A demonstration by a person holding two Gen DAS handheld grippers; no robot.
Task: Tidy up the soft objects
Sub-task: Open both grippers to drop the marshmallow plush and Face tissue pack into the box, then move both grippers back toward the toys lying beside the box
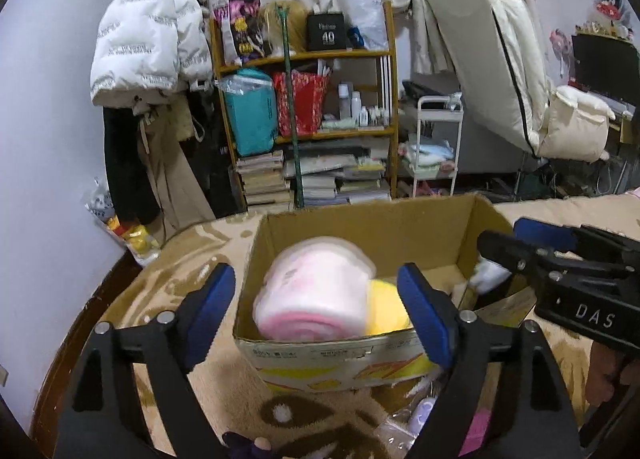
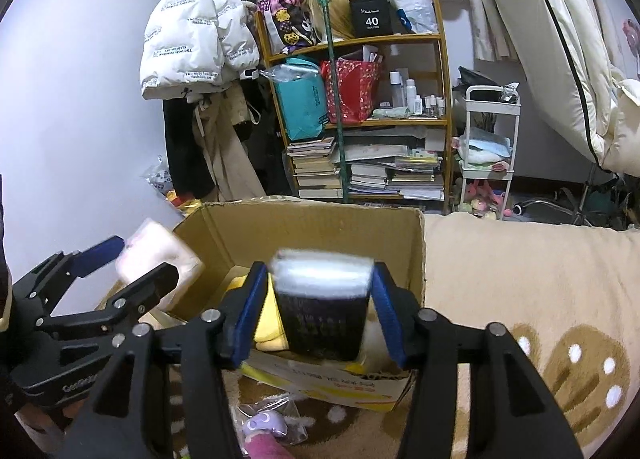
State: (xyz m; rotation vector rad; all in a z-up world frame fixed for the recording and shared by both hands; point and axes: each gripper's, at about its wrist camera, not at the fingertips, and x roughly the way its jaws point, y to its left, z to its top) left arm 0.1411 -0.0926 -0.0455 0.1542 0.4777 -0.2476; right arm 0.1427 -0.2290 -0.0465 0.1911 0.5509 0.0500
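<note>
Left gripper (image 1: 320,307) spread wide over cardboard box (image 1: 360,227); pads clear of blurred pink rolled blanket (image 1: 316,295) between them, roll above box's near edge beside yellow soft item (image 1: 390,309); right gripper (image 2: 320,307) also parted, blurred dark rolled cloth with white top (image 2: 324,311) between its blue pads, contact unclear, over box interior; box sits on beige patterned blanket (image 2: 520,279); bookshelf (image 1: 308,99) behind.
</note>
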